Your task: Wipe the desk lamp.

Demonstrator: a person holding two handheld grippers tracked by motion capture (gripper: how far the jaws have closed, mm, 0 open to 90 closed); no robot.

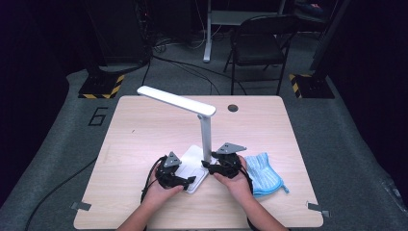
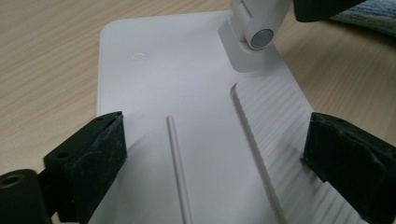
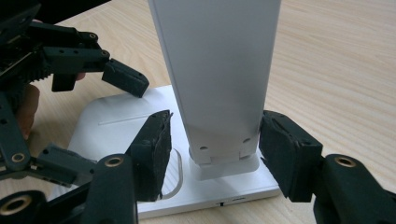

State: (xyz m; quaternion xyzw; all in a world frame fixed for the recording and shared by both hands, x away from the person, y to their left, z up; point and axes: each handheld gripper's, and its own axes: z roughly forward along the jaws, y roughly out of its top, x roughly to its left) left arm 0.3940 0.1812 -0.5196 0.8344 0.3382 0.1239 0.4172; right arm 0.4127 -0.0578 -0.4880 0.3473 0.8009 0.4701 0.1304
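Standing at the table's (image 1: 144,120) centre, the white desk lamp (image 1: 204,130) rests on its flat base (image 2: 187,93), a blue cloth (image 1: 263,173) just at its 3 o'clock. The left gripper (image 1: 185,182) hovers over the base's 7 o'clock corner, jaws spread wide and gripping nothing. The right gripper (image 3: 212,154) straddles the lamp's upright post (image 3: 219,70) low down — jaws parted, one on each side, not quite touching it.

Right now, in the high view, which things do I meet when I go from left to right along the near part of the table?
left gripper → lamp base → right gripper → blue cloth
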